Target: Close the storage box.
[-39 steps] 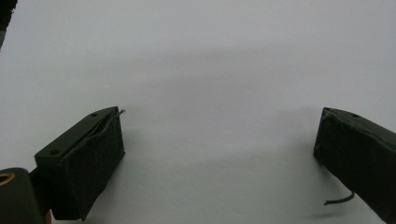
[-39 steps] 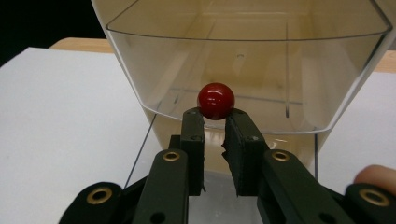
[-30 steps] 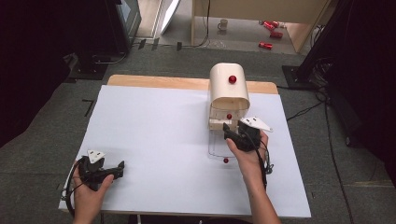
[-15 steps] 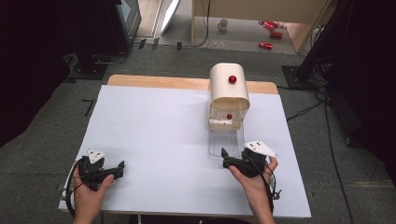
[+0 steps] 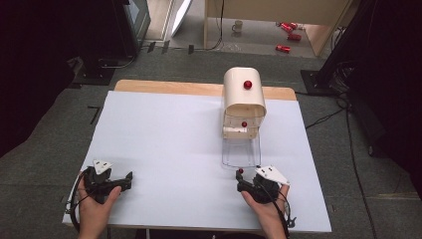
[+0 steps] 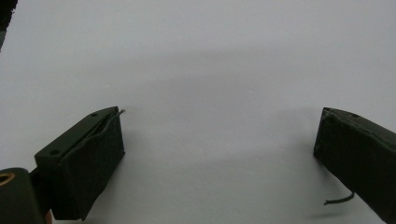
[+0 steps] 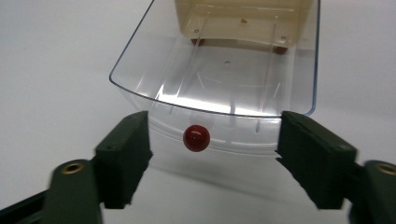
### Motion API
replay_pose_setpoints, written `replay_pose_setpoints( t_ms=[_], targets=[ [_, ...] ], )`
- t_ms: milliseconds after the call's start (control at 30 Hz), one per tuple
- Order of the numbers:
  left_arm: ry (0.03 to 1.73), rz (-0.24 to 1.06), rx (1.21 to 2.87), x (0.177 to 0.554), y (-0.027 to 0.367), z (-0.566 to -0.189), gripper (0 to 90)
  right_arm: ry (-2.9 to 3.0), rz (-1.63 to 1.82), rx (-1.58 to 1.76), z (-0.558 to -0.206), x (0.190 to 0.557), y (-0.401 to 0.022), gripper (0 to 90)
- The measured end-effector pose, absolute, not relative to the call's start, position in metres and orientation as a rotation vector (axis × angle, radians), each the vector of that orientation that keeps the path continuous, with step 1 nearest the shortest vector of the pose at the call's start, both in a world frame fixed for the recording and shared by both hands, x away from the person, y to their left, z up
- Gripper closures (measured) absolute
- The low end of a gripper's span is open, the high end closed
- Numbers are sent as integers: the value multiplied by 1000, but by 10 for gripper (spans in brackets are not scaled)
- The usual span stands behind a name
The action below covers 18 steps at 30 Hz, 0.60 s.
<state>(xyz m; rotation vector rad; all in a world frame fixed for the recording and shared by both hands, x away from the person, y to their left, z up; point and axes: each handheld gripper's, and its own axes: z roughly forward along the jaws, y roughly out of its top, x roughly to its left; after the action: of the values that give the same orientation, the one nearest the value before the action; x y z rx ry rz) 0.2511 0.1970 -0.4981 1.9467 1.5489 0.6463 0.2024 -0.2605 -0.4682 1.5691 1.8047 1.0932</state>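
A cream box (image 5: 244, 99) with a red knob (image 5: 247, 84) on top stands at the back right of the white table (image 5: 164, 144). A clear drawer (image 5: 241, 152) (image 7: 219, 79) lies pulled out in front of it. The drawer's small red knob (image 5: 240, 171) (image 7: 196, 137) faces me. My right gripper (image 5: 240, 183) (image 7: 212, 140) sits low just behind that knob. Its jaws are closing, with the knob between them and gaps on both sides. My left gripper (image 5: 128, 181) (image 6: 219, 135) rests open on the table at the front left, with nothing between its jaws.
A second red knob (image 5: 244, 124) shows on the box's front. The table's front edge runs just under both hands. On the floor beyond the table lie a mug (image 5: 238, 25) and red cans (image 5: 288, 31); dark stands flank the sides.
My right gripper has pulled back from above the drawer toward the front edge and dropped lower, ending behind the drawer's knob. The drawer and the left gripper have stayed put.
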Motion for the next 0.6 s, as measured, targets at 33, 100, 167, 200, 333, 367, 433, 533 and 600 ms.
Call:
replay_pose_setpoints(
  t_ms=[33, 100, 167, 200, 333, 367, 433, 533, 600],
  targets=[
    [1549, 646, 1947, 251, 197, -498, 16, 1805, 1093, 1569, -468, 202, -261, 325],
    [1549, 647, 1947, 251, 197, -498, 16, 1784, 1102, 1579, -469, 202, -262, 398],
    [1549, 646, 1947, 251, 197, -498, 16, 1763, 1092, 1593, -470, 201, -262, 426],
    [1549, 647, 1947, 251, 197, -498, 16, 1764, 1075, 1602, -474, 199, -261, 448],
    [1549, 647, 1946, 251, 197, -498, 16, 1779, 1047, 1622, -482, 199, -259, 505],
    [1549, 647, 1946, 251, 197, -498, 16, 1783, 1039, 1630, -484, 199, -258, 530],
    [1549, 647, 1946, 251, 197, -498, 16, 1777, 1038, 1643, -487, 202, -258, 573],
    [1549, 646, 1946, 251, 197, -498, 16, 1777, 1083, 1646, -488, 204, -258, 623],
    [1549, 646, 1946, 251, 197, -498, 16, 1792, 1092, 1632, -488, 205, -254, 667]
  ],
)
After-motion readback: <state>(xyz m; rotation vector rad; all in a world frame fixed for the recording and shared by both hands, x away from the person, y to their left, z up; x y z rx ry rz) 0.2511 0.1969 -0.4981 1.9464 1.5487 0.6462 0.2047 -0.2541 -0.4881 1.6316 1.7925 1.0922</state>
